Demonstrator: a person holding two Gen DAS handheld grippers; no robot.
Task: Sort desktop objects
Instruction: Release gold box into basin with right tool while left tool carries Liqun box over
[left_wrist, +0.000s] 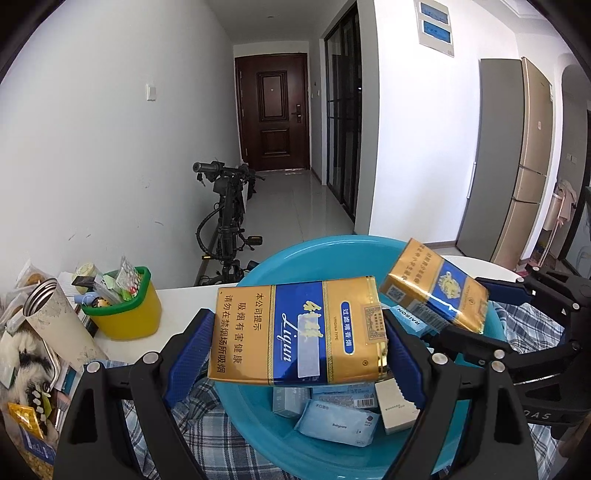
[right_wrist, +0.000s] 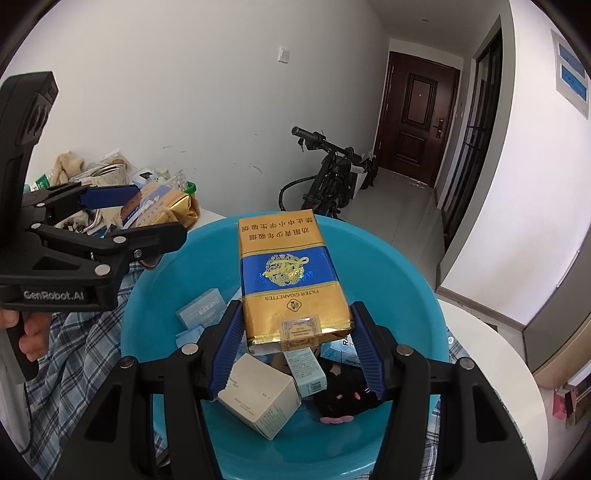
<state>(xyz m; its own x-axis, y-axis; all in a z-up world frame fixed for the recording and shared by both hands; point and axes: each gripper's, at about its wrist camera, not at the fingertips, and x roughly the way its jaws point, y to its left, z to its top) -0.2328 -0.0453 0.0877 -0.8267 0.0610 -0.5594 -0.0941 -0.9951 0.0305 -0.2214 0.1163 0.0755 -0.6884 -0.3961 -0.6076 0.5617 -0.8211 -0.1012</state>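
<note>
Two gold-and-blue cigarette cartons hang over a blue basin (left_wrist: 280, 258). In the left wrist view my left gripper (left_wrist: 299, 336) is shut on one carton (left_wrist: 295, 328), held crosswise between the blue pads. My right gripper (right_wrist: 297, 328) is shut on the near end of the other carton (right_wrist: 288, 273), which points away over the basin (right_wrist: 388, 266). Each view shows the other gripper too: the right gripper (left_wrist: 476, 314) with its carton (left_wrist: 432, 288), and the left gripper (right_wrist: 159, 214) with its carton (right_wrist: 162, 206). In the basin lie small boxes (right_wrist: 258, 398), a tissue pack (left_wrist: 336, 421) and a black plush toy (right_wrist: 343, 398).
The basin rests on a plaid cloth (left_wrist: 199, 417) on a white table (right_wrist: 480, 350). At the left stand a yellow bin with a green rim (left_wrist: 125, 314), stuffed with small items, a tumbler (left_wrist: 51, 317) and clutter. A bicycle (left_wrist: 229, 210) stands by the wall beyond.
</note>
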